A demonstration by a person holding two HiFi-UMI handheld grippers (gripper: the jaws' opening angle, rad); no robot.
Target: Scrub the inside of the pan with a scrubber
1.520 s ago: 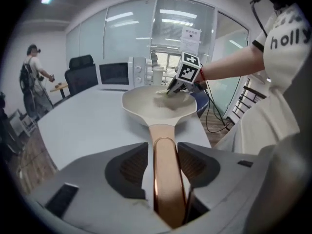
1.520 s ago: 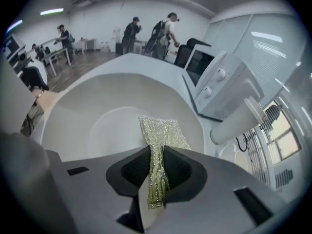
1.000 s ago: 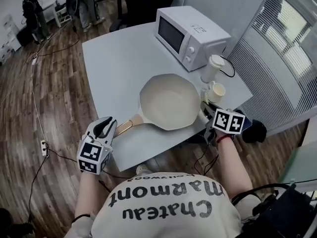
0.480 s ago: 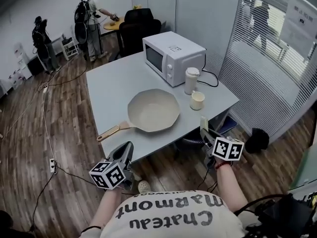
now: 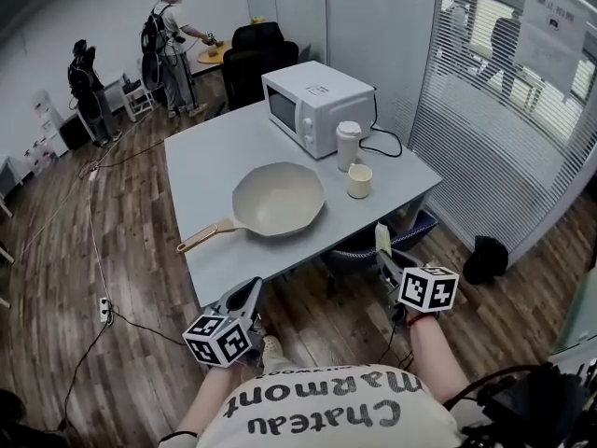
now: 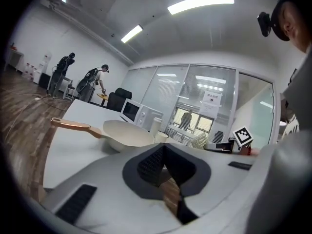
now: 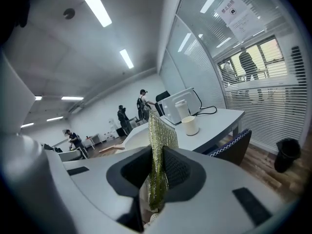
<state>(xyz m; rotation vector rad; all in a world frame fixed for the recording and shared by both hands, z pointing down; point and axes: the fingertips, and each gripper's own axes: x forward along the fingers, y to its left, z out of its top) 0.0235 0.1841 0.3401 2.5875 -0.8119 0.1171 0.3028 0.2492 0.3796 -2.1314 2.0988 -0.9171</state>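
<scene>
A cream pan (image 5: 278,199) with a wooden handle (image 5: 207,234) lies on the grey table (image 5: 210,147), handle toward the near left edge. Both grippers hang off the table's near edge, over the floor. My left gripper (image 5: 247,299) is shut with nothing between its jaws; in the left gripper view (image 6: 163,168) the pan (image 6: 127,134) lies well ahead. My right gripper (image 5: 384,255) is shut on a gold mesh scrubber (image 5: 381,239), which stands upright between the pads (image 7: 158,145).
A white microwave (image 5: 312,105), a tall lidded tumbler (image 5: 347,146) and a cream cup (image 5: 359,181) stand right of the pan. A dark chair (image 5: 406,233) sits under the table's right corner. Cables run over the wood floor at left. People stand at the far back (image 5: 173,26).
The person has stepped back from the table, so the pan now lies farther off. The left gripper has left the pan handle and its jaws have shut. The right gripper still holds the scrubber.
</scene>
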